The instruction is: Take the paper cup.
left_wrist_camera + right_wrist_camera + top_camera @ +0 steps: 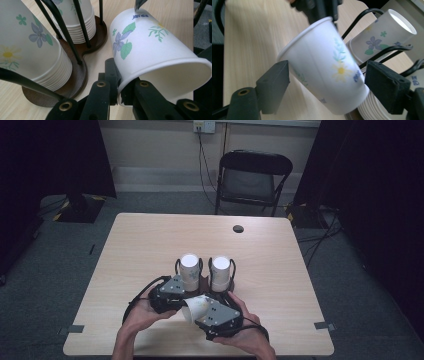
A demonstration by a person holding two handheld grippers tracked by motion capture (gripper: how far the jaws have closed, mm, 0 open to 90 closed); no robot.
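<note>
blurring paper cup (pixel 324 72), base cropped

there are 2 stacks of flowered paper cups, the left stack (pixel 189 270) and the right stack (pixel 220 271), both standing upside down in 1 dark wooden holder (pixel 82 72) with black wire uprights, and 1 loose paper cup (pixel 196 307) of the same print lies apart from them. how many cups each stack has cannot be told, since only the crowded rims show at the bottom. there are also 2 black grippers, the left gripper (pixel 186 296) and the right gripper (pixel 200 312), 2 hands, 1 light wooden table (pixel 150 245) with 1 round cable hole (pixel 238 228), 1 black folding chair (pixel 252 180) behind it, and 1 wall socket (pixel 204 126).
</note>
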